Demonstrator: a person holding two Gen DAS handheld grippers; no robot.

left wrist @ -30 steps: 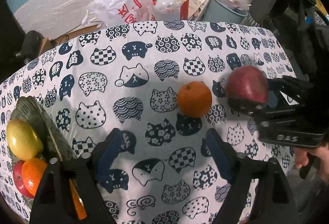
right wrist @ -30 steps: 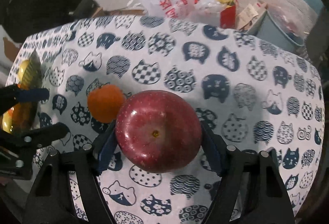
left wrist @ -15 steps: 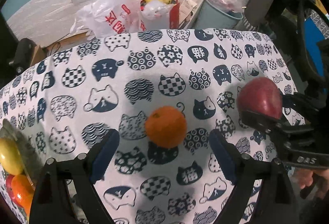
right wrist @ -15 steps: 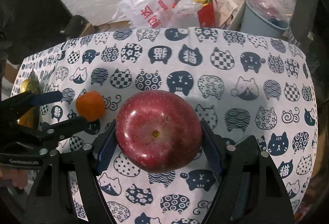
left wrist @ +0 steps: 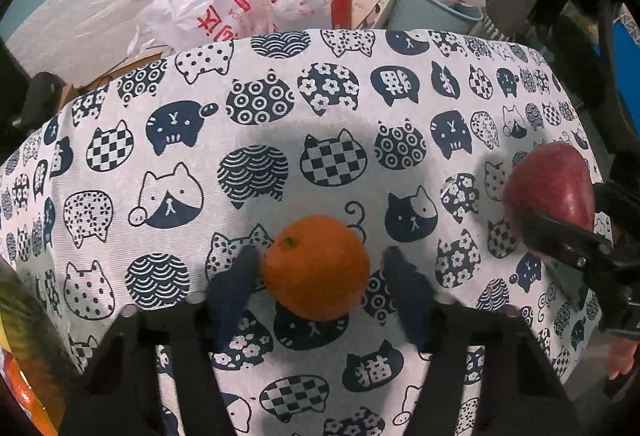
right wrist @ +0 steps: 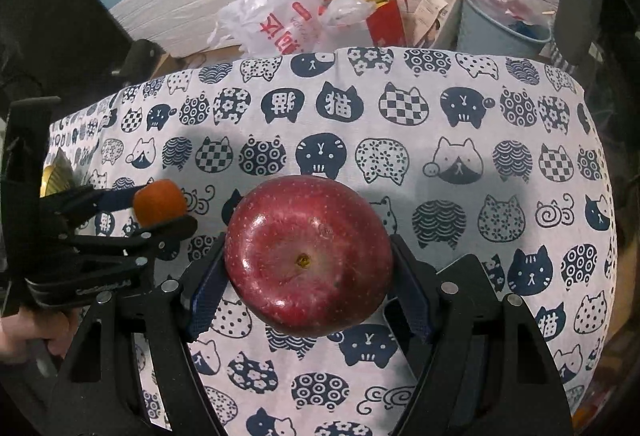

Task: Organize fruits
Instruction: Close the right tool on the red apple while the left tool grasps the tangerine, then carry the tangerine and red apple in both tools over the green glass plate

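Two hand-held grippers are at work over the cat-print surface (left wrist: 168,164). The left hand-held gripper (left wrist: 316,276) has moved forward since a second ago: the orange (left wrist: 316,268), then well ahead of its fingertips and to the right, now sits between the blue pads (left wrist: 232,284), resting on the cloth. The jaws stand apart with a narrow gap on each side of the fruit, so it is bracketed but not gripped. The bowl (left wrist: 24,324) holding other fruit, plainly seen at the left edge a second ago, has slid almost out of the left wrist view; only a dark sliver of its rim and a bit of orange colour show at the lower left.

The right hand-held gripper (right wrist: 308,268) is unchanged in its hold: its jaws remain pressed against both sides of the red apple (right wrist: 308,256), carried above the cloth. In the left wrist view the apple (left wrist: 548,188) sits at the right, further out than before.
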